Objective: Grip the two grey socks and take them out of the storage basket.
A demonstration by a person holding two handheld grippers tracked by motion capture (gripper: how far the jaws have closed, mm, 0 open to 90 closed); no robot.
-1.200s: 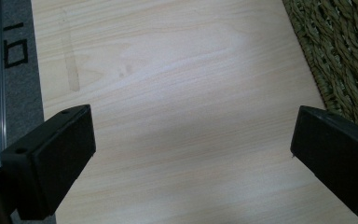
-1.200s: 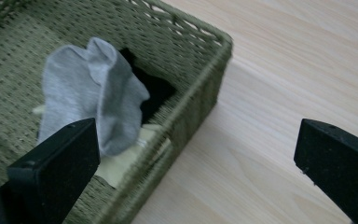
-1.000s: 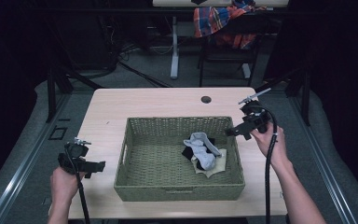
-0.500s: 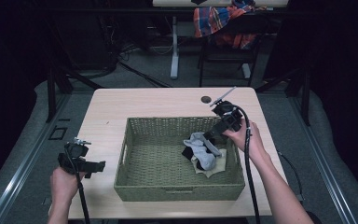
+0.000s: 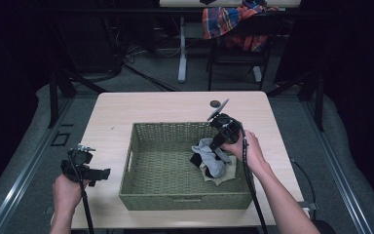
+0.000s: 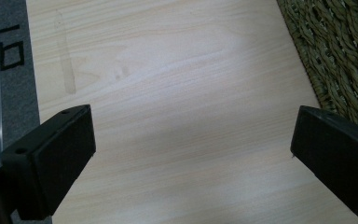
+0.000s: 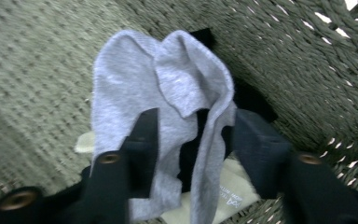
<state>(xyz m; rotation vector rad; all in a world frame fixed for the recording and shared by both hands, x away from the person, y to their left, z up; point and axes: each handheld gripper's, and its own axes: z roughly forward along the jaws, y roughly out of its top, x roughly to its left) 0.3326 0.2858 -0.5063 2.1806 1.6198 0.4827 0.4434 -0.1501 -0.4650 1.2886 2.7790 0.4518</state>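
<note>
A green woven basket (image 5: 156,170) sits in the middle of the light wood desk (image 5: 126,109), reaching close to its near edge. A small heap of cloth lies in the basket's right half, near the right wall: a grey sock (image 5: 210,157) on top, something black (image 5: 196,159) under it, and a cream piece (image 5: 224,174) at the bottom. The right gripper (image 5: 220,145), held in the person's right hand (image 5: 246,152), reaches over the basket's far right corner and down onto the heap. In the right gripper view its fingers (image 7: 142,140) stand partly apart on either side of a fold of the grey sock (image 7: 168,88), with the cream piece (image 7: 223,196) and the basket weave (image 7: 37,84) behind; whether they press the cloth cannot be told. The left gripper (image 5: 101,174), in the left hand (image 5: 65,187), is at the desk's near left corner, apart from the basket's left wall. In the left gripper view its fingers (image 6: 51,158) are wide apart over bare desk (image 6: 177,93), with the basket's wall (image 6: 335,56) at upper right. A small dark round object (image 5: 215,103) lies near the desk's far edge.
</note>
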